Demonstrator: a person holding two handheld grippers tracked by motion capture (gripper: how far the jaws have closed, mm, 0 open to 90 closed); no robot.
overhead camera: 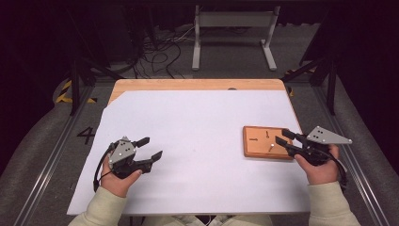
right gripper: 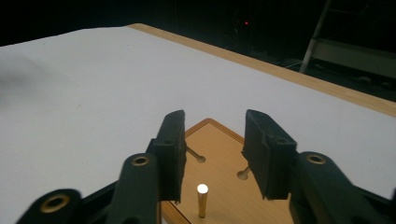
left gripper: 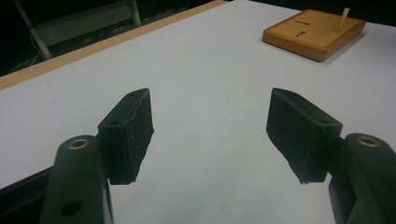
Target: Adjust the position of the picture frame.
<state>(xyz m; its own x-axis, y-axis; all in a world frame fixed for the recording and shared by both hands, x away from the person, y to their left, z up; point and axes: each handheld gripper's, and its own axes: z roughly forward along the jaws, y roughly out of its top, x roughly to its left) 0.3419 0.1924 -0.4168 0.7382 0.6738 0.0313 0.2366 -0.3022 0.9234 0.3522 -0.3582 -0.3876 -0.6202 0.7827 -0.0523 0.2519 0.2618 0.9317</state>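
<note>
While the right gripper [right gripper: 212,154] hovers with jaws apart around a slim brass peg [right gripper: 202,199], that peg stands upright in a flat rectangular wooden block [overhead camera: 263,143]. Two more slots in the block look empty. Well apart, the left gripper [left gripper: 210,133] stands open over smooth white table [overhead camera: 197,136].

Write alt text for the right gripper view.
The right gripper hovers open over a wooden board, its two black jaws flanking an upright peg that they do not touch. Two keyhole slots are cut in the board, which lies on a white table with a wooden far edge.
</note>
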